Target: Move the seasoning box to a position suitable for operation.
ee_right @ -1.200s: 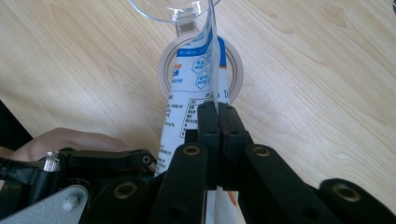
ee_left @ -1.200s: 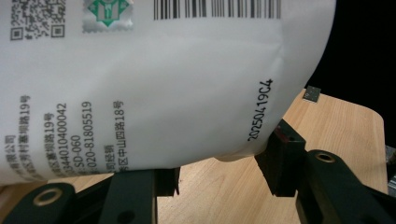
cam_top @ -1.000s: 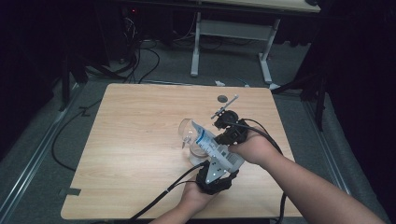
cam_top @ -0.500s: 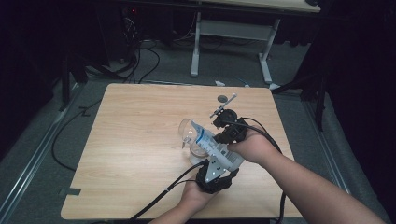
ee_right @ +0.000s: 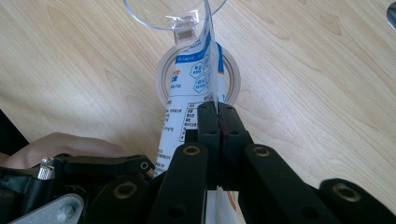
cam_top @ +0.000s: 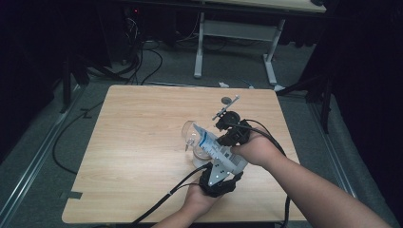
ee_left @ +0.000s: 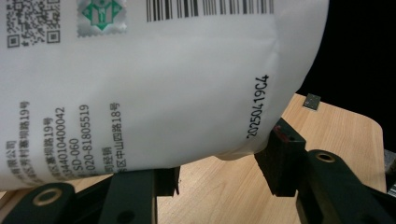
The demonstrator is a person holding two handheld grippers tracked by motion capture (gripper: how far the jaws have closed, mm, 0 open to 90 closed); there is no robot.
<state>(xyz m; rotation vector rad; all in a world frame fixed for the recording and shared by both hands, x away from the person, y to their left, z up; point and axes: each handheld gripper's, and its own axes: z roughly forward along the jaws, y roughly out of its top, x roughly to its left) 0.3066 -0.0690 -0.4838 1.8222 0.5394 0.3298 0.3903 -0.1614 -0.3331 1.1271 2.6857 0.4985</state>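
Pouch point(cam_top: 214, 145) tilts over the clear cup point(cam_top: 192, 137), pinched at its edge by the right gripper point(ee_right: 217, 112) and clasped lower by the left gripper point(ee_left: 217, 179), presumably for pouring.

My white plastic pouch point(ee_left: 154, 93) carries black print, a black barcode, a green emblem and blue hexagon marks. My black hand-held gripper point(ee_right: 217, 116) contrasts with the pale wood-grain bench point(cam_top: 142, 123).
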